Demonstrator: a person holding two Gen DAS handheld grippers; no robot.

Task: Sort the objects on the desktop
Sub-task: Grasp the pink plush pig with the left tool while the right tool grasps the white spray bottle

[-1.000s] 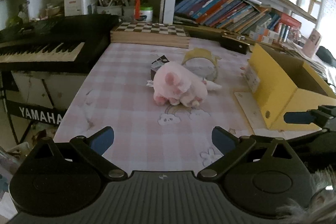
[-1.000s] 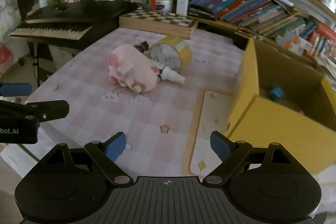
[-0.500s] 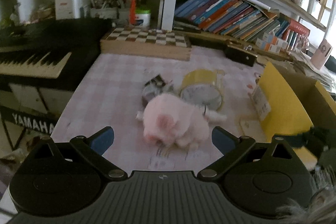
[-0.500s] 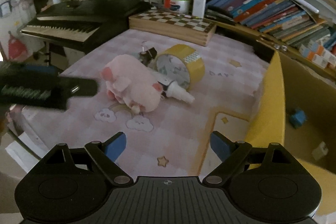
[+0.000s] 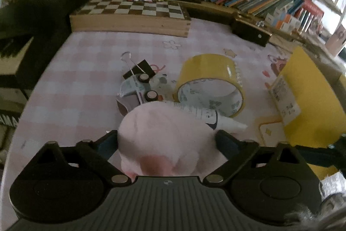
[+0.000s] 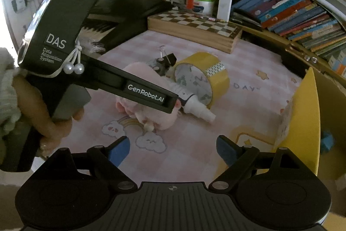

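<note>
Left gripper (image 5: 166, 142): fingers spread wide, one either side of the plush (image 5: 166, 140); contact with the pads cannot be made out. Plush is pink, soft, rounded, lying on the bench (image 5: 82, 70); its near half is blurred and its face is hidden in the left view. In the right view the left gripper's black body crosses it, leaving only the paws and underside clear.

Right gripper (image 6: 173, 149): fingers apart, holding nothing, above bare cloth at 6 o'clock of the plush.

Bench cover: pink checked cloth, printed clouds and stars.

One tape roll (image 5: 210, 83), yellow, glossy, on its edge at 1 o'clock of the plush. One white tube (image 5: 207, 116), tapered nozzle, lying against the roll, its butt end hidden behind the plush. One black binder clip (image 5: 138, 70) with wire handles at 11 o'clock, beside a small toy car (image 5: 138, 90), partly covered. One yellow box (image 6: 307, 122), cardboard, open, cut off at 3 o'clock. One wooden chessboard (image 5: 132, 14) at 12 o'clock.
</note>
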